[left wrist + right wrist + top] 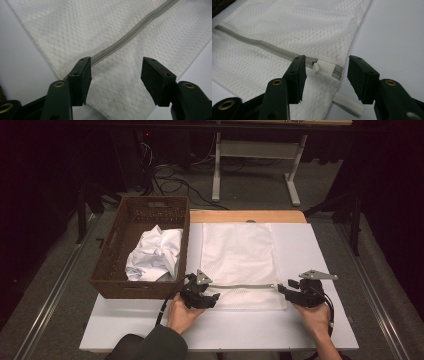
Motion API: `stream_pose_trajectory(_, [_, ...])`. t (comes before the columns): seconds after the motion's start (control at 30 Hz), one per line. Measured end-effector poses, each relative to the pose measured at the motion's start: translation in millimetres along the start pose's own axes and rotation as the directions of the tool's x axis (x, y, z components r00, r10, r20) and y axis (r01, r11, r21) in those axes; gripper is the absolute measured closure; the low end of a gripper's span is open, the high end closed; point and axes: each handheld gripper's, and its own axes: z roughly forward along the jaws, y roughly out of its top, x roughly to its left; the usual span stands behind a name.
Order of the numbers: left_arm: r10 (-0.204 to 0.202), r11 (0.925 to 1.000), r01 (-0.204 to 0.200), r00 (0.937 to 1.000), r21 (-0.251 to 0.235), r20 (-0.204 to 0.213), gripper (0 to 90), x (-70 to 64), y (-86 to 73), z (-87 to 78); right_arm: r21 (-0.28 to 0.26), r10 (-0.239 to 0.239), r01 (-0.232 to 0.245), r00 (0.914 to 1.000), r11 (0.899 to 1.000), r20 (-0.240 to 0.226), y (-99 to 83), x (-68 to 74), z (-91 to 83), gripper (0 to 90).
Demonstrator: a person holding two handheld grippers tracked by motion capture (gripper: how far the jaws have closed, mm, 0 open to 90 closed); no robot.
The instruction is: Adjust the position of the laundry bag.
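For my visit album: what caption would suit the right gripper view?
Open right claw poised over the zipper pull at the corner of a white mesh laundry bag lying flat on the table.

Light falls from above onto the white counter (310, 250), which shows bright while the room around it sinks into near black. The high view is soft and slightly grainy. In both gripper views the near black jaws are dim and a little blurred, and the mesh weave reads sharp.

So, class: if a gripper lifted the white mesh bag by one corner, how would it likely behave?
The mesh bag lies flat and thin, so it would probably drape limply. Its open weave suggests it is light. The zipper bends slightly already, so it adds little stiffness.
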Motion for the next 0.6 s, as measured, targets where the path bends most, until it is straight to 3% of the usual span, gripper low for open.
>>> stream_pose_trajectory(0.23, [0.000,0.9976,0.002,0.9996,0.070,-0.029,33.8,-0.1,-0.5,4.5,0.034,0.024,-0.024,0.9995,0.999,0.021,-0.7,-4.0,1.1,49.8])
stream_pose_trajectory(0.43, [0.007,0.9966,-0.004,0.9990,0.082,-0.043,33.4,-0.9,-0.8,3.7,0.066,0.017,-0.019,0.9992,0.998,0.036,-1.7,-3.9,3.6,50.6])
stream_pose_trajectory(0.6, [0.007,0.9952,0.001,0.9970,0.098,-0.077,34.6,0.3,-2.4,6.5,0.061,0.015,-0.019,0.9980,0.998,0.061,-1.3,-4.1,2.3,52.0])
